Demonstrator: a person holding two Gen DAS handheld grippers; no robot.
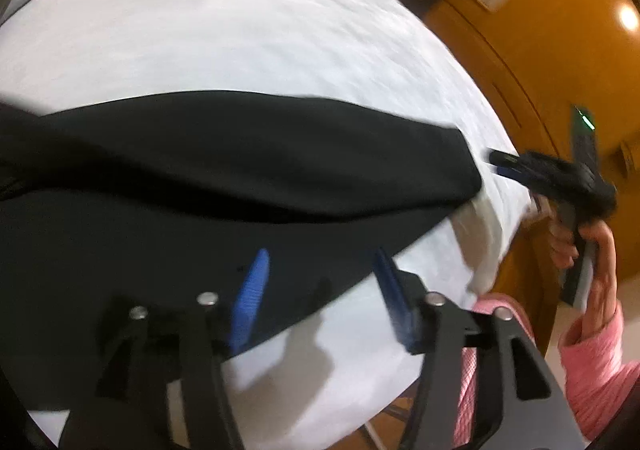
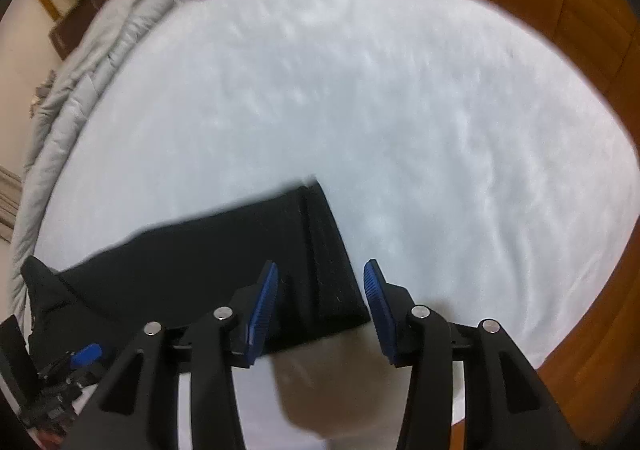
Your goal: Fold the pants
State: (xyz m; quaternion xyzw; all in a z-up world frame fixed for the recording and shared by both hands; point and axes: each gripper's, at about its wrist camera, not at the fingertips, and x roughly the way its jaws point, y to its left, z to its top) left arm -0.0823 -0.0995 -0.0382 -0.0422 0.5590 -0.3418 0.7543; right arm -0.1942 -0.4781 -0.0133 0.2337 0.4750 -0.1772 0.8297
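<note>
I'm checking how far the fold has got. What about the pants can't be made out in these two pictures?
- Left wrist view: the pants run off the left edge, so their far end is cut off; motion blur smears the folds.
- Left wrist view: the left claw covers the near hem.
- Right wrist view: the right claw hides the pants' near edge; their left part is lost in shadow.

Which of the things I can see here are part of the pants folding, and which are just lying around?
Part of the job:
- black pants
- white bed they lie on
- left tool, open above them
- right tool, open above them

Just lying about:
- grey quilt bunched at the bed's edge
- wooden cabinets
</note>
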